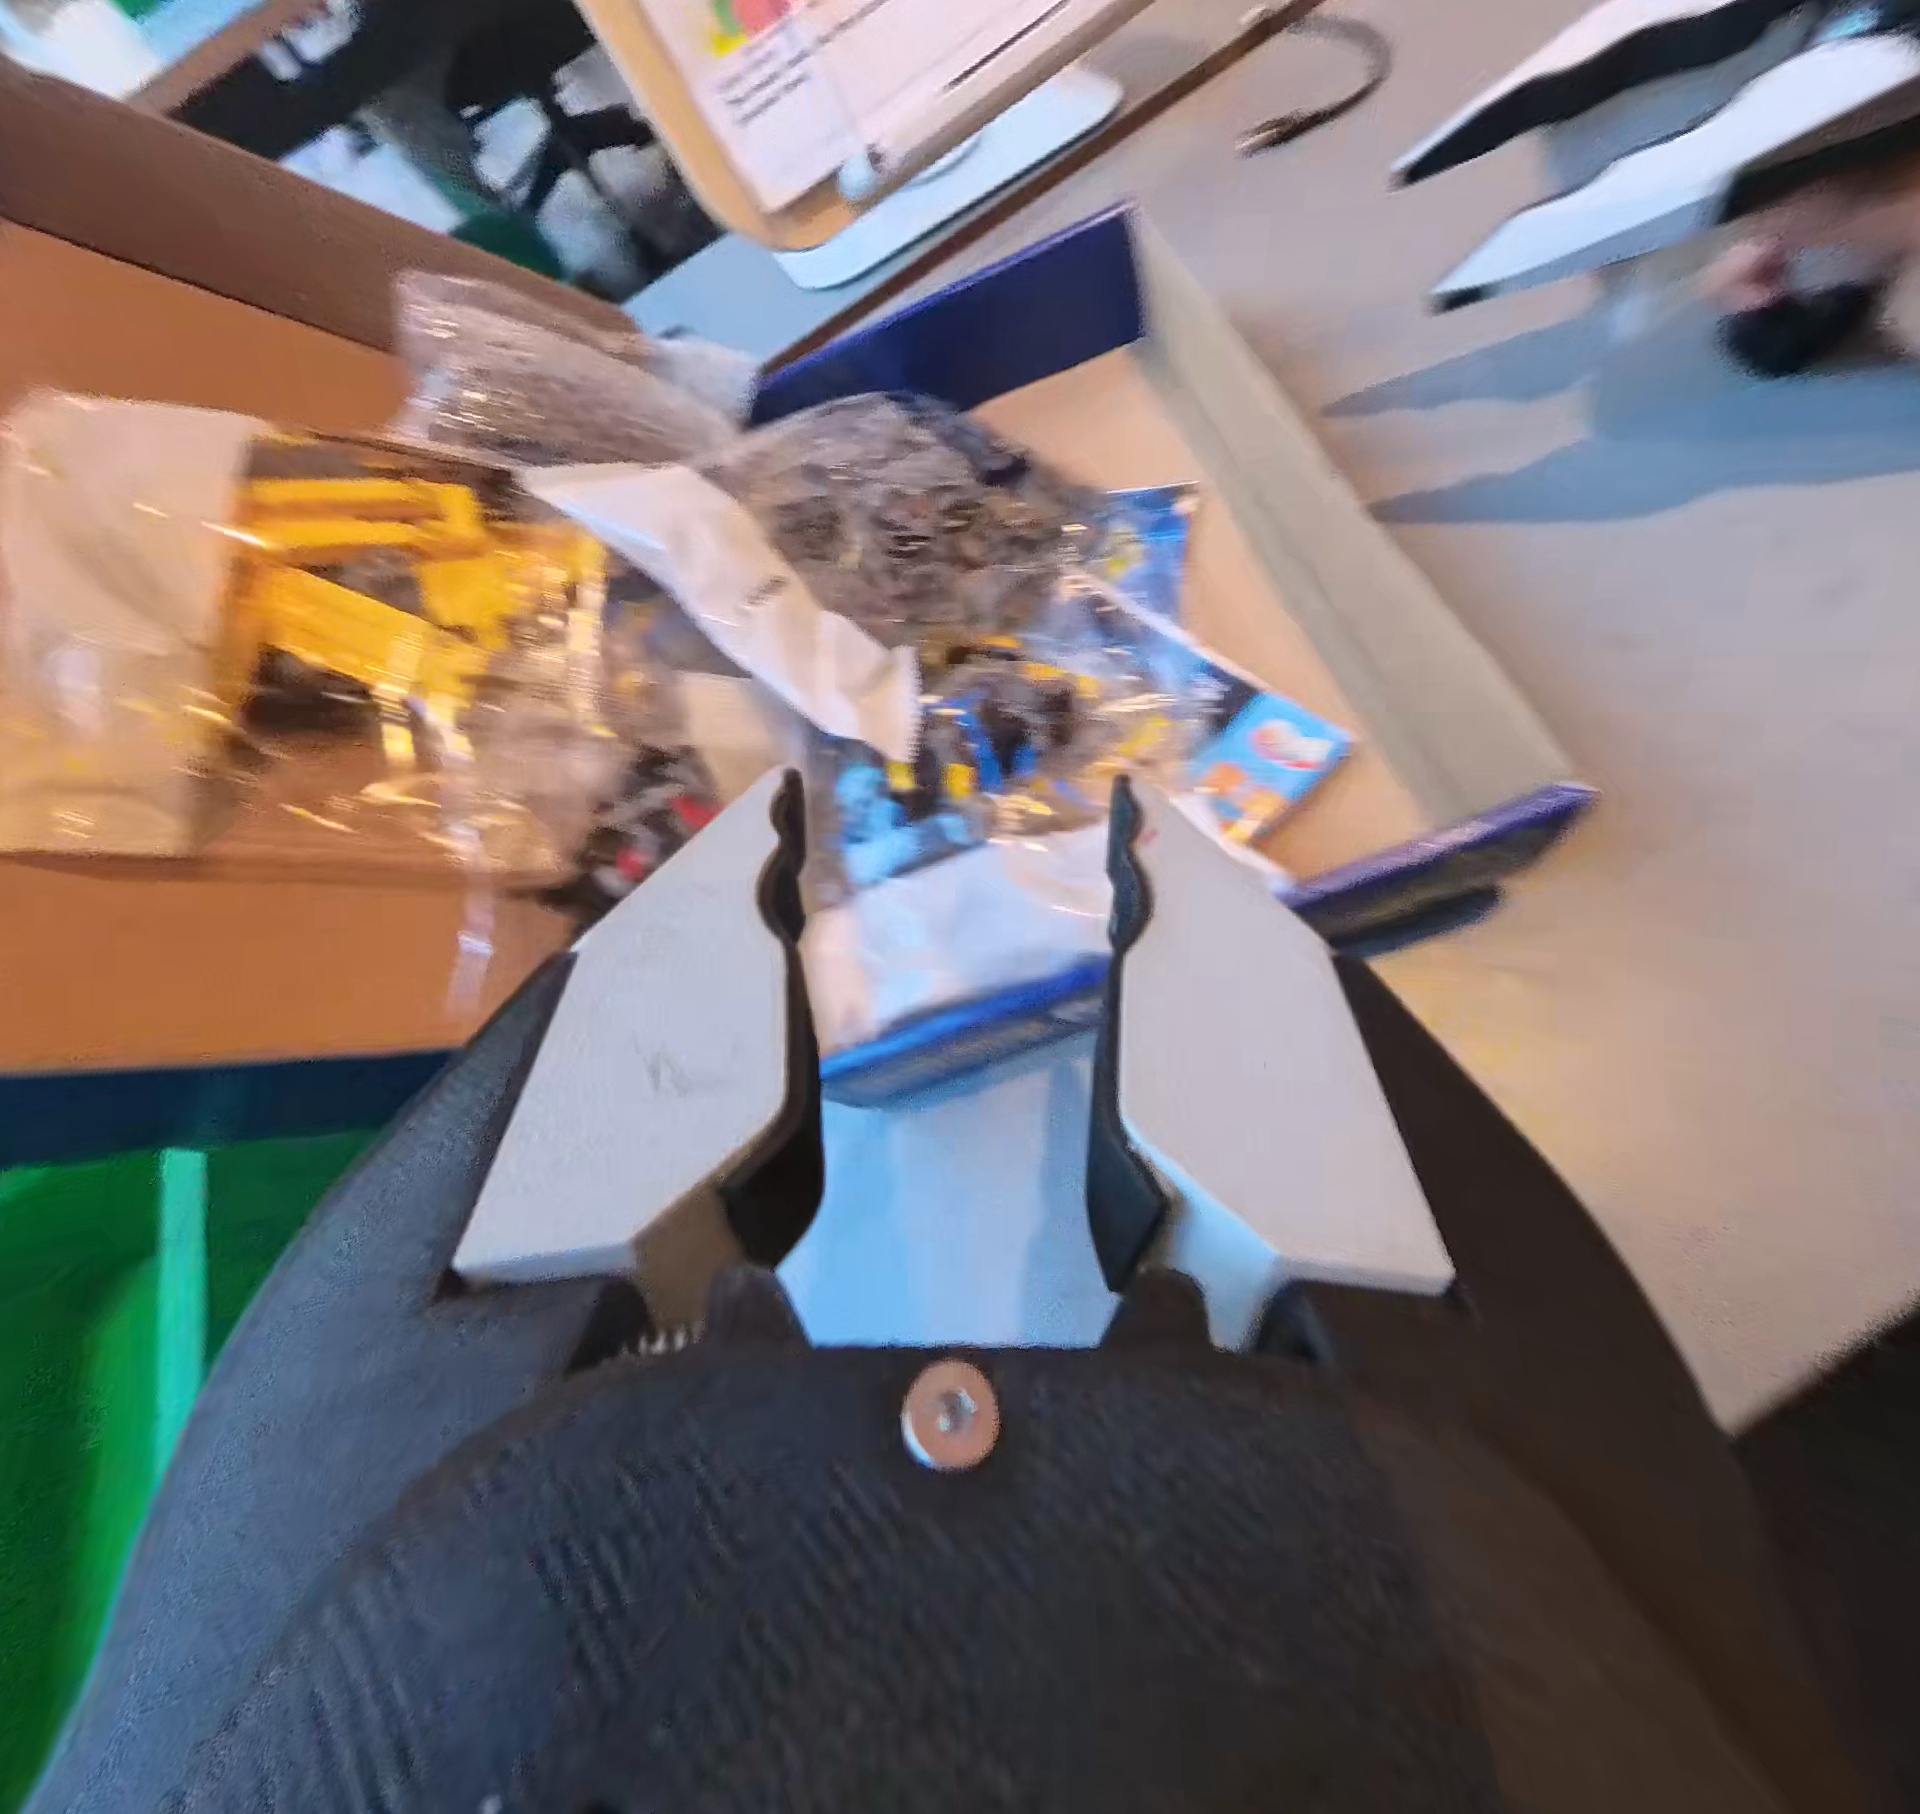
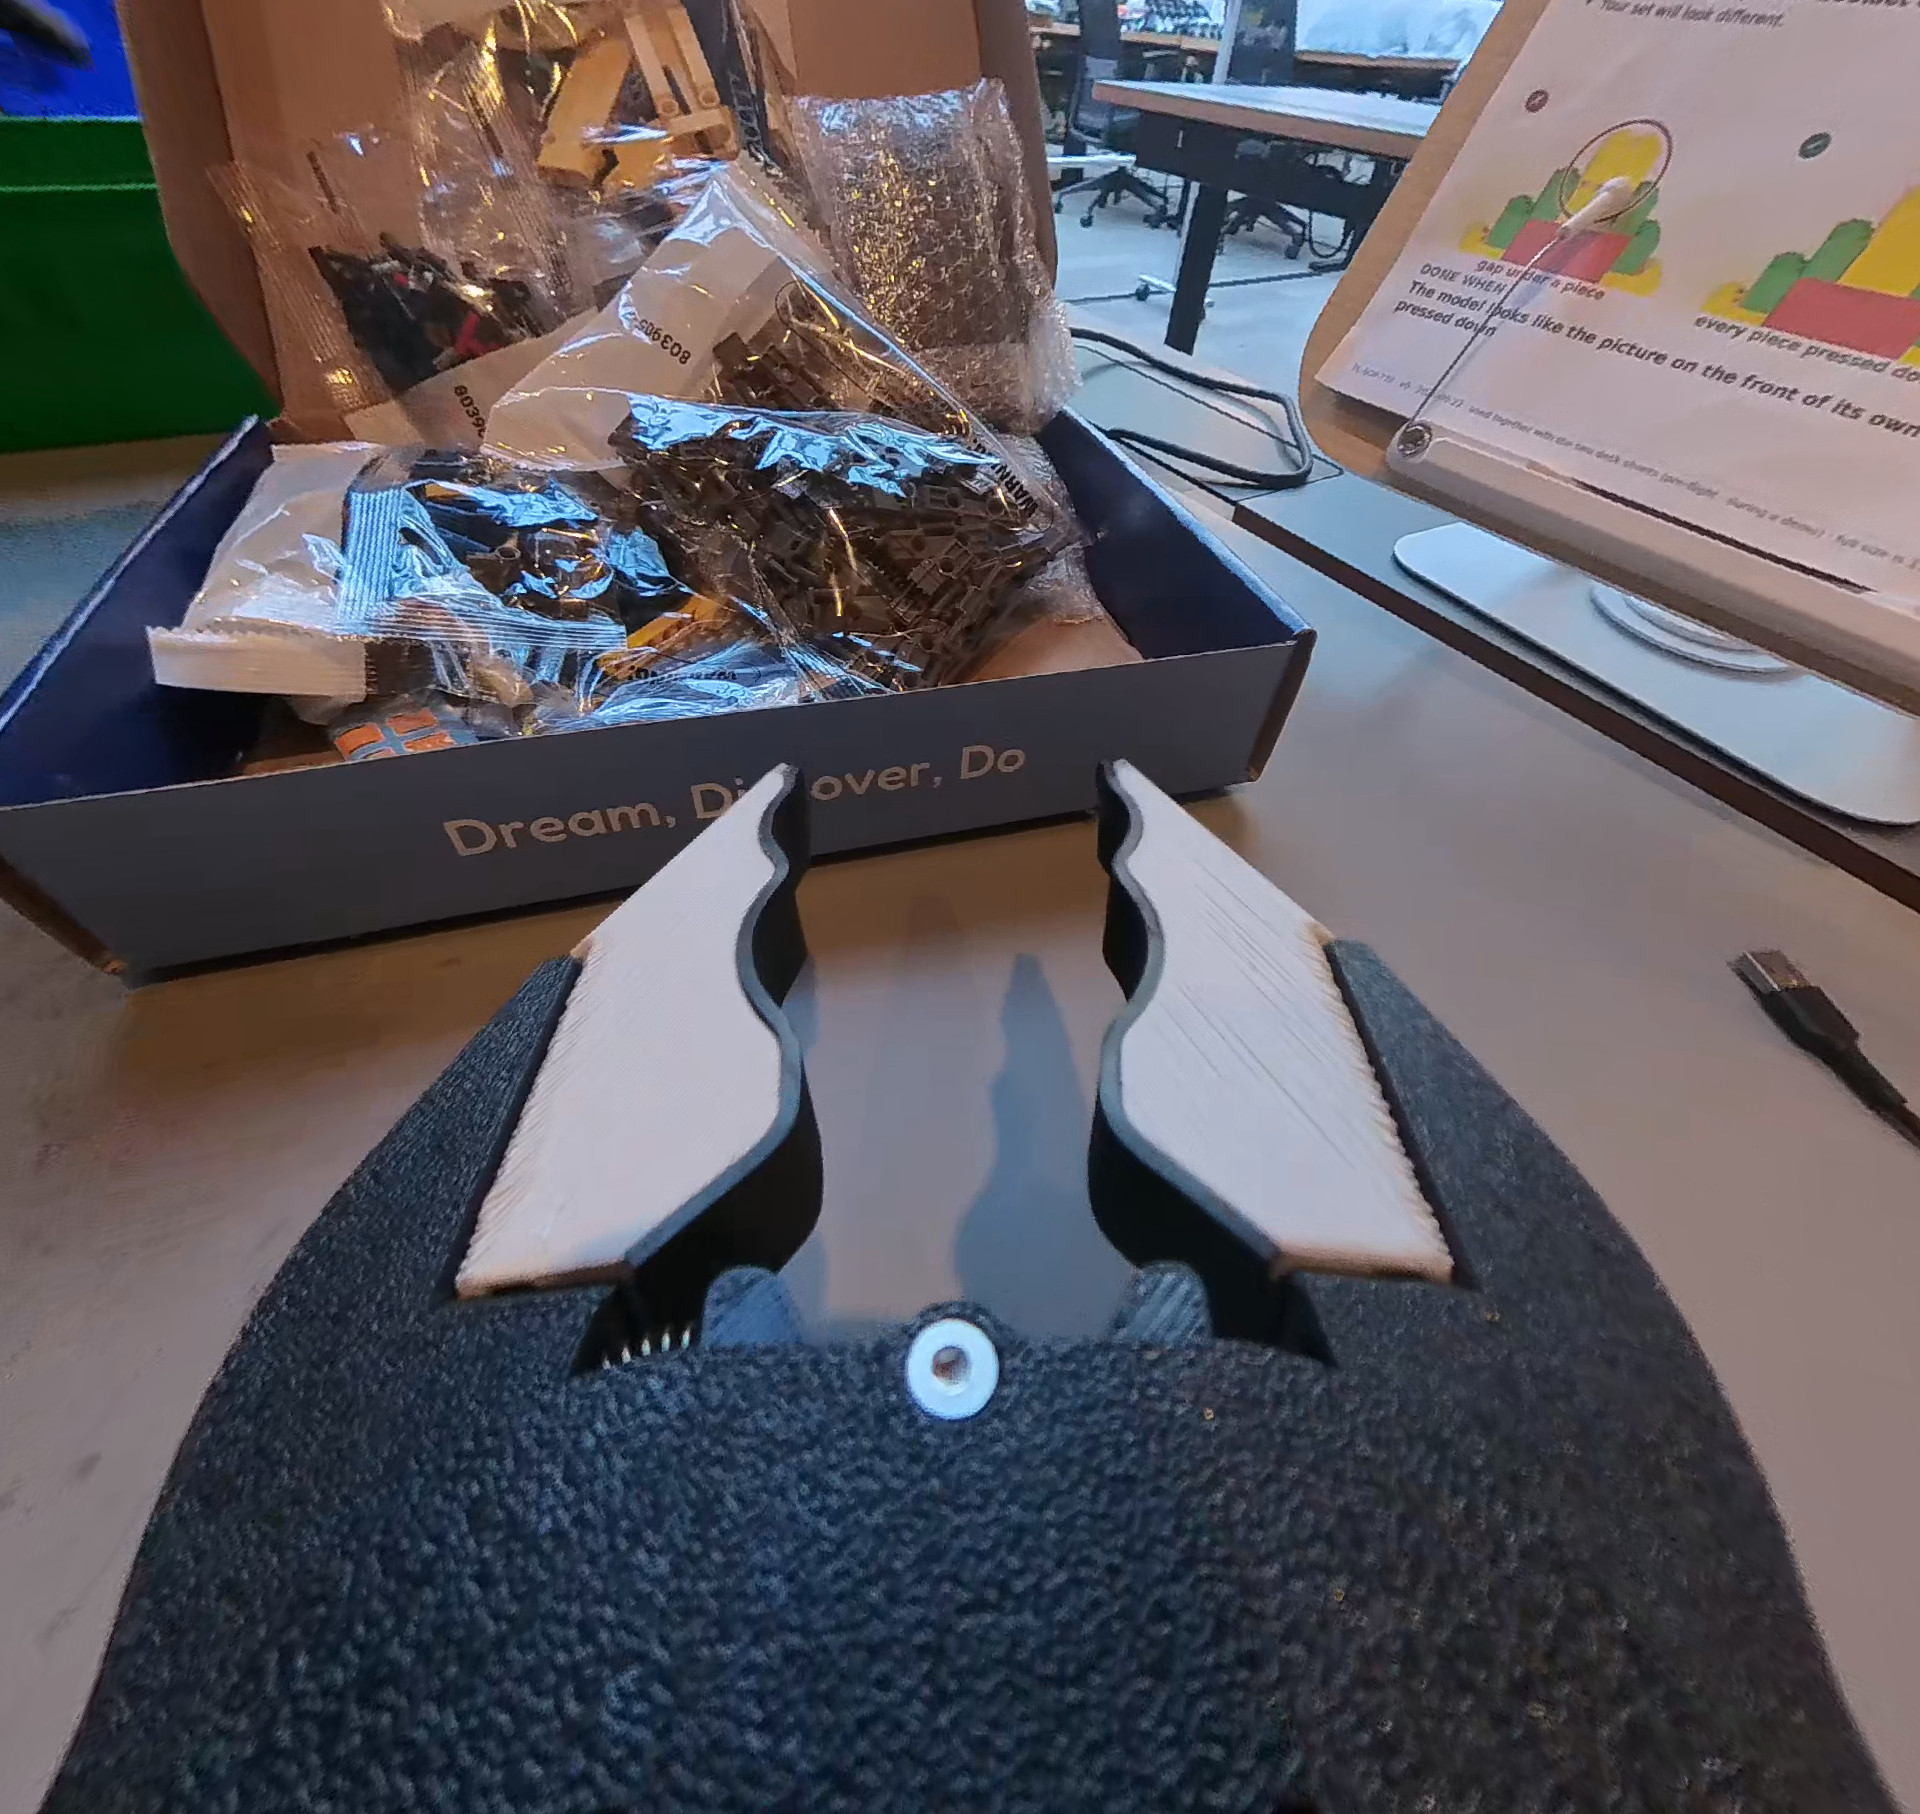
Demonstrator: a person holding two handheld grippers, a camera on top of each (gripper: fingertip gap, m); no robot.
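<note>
An open blue cardboard box (image 2: 644, 829) with its brown lid up stands on the table. It holds several clear plastic bags of small building pieces (image 2: 831, 538). My right gripper (image 2: 948, 798) is open and empty, low over the table just in front of the box's front wall. In the blurred left wrist view, my left gripper (image 1: 951, 814) is open and empty, above the box's near edge (image 1: 966, 1037), pointing at the bags (image 1: 894, 517). A bag with yellow pieces (image 1: 364, 569) lies to its left on the lid.
A tilted stand with a printed instruction sheet (image 2: 1662, 237) sits on a white base (image 2: 1662, 663) right of the box; it also shows in the left wrist view (image 1: 883, 29). A black cable plug (image 2: 1808, 1016) lies on the table at right. Another cable (image 2: 1226, 414) runs behind the box.
</note>
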